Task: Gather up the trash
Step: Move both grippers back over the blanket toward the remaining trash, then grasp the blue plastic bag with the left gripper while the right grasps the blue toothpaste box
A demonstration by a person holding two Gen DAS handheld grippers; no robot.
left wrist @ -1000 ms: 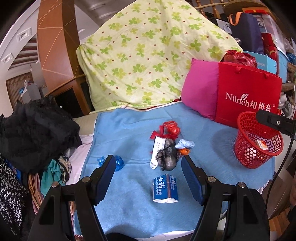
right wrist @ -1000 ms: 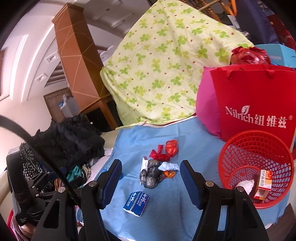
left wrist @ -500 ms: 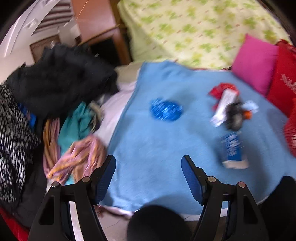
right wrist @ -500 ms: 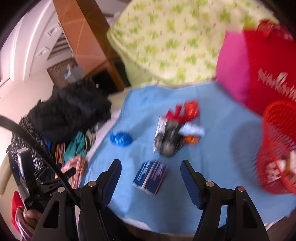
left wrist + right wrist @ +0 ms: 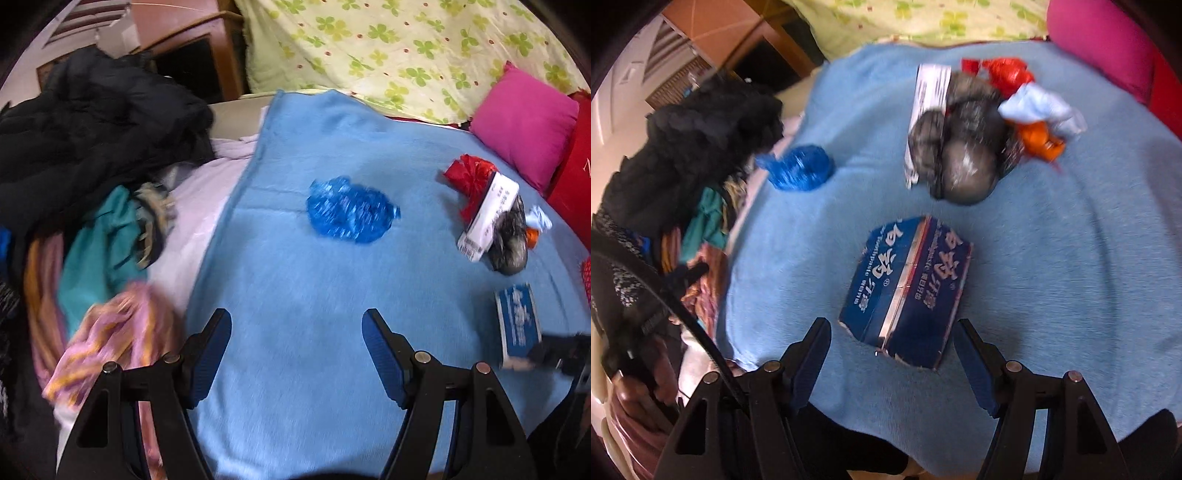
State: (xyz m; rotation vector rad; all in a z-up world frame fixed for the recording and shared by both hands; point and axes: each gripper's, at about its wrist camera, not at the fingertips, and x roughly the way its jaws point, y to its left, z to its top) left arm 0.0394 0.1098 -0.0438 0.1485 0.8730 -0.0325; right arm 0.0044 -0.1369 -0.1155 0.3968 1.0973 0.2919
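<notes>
Both grippers dropped toward bed | right gripper (image 5: 892,341) spread, empty, over flattened blue cardboard toothpaste box (image 5: 907,291) | left gripper (image 5: 297,341) spread, empty | risk: pinching blue blanket (image 5: 1052,258)

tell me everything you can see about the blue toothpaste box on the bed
The blue toothpaste box is a flattened dark blue cardboard carton with white Chinese lettering, a pale stripe down its middle fold and a red edge. Its near end looks torn and ragged. It lies flat on the light blue blanket, apart from the grey bag pile beyond it. The right gripper hangs open just over its near end, one of the fingers on each side; contact is not evident. In the left wrist view it sits far right.
</notes>
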